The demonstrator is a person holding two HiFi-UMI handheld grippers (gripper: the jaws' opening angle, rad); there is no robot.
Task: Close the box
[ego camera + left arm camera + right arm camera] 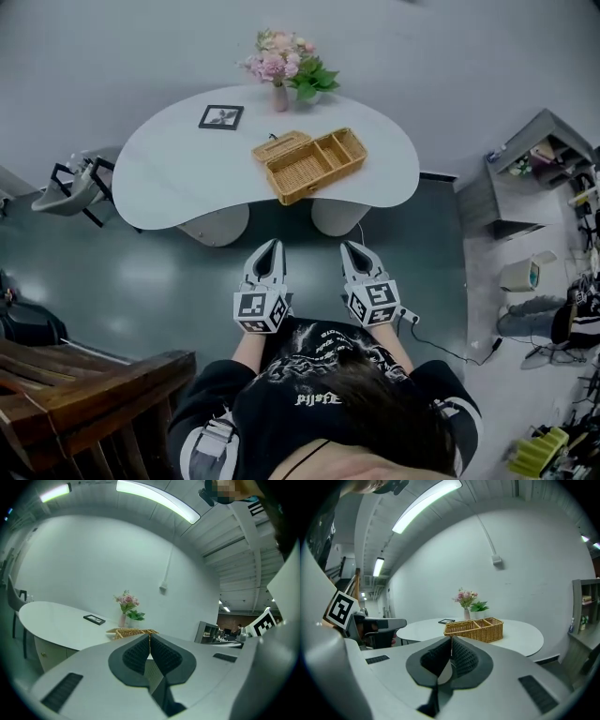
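A wicker box (314, 164) stands open on the white table (178, 178), its lid (281, 147) folded back on the left side and its compartments showing. Both grippers hang over the floor in front of the table, apart from the box. My left gripper (271, 246) has its jaws pressed together with nothing between them, and so does my right gripper (351, 247). The box (131, 632) appears just beyond the left gripper (150, 637) in the left gripper view. In the right gripper view the box (476, 629) sits ahead and to the right of the right gripper (451, 639).
A vase of pink flowers (281, 66) and a black picture frame (221, 116) stand at the table's far side. A grey chair (70, 187) is left of the table, wooden furniture (84, 384) at near left, a grey shelf unit (534, 173) at right.
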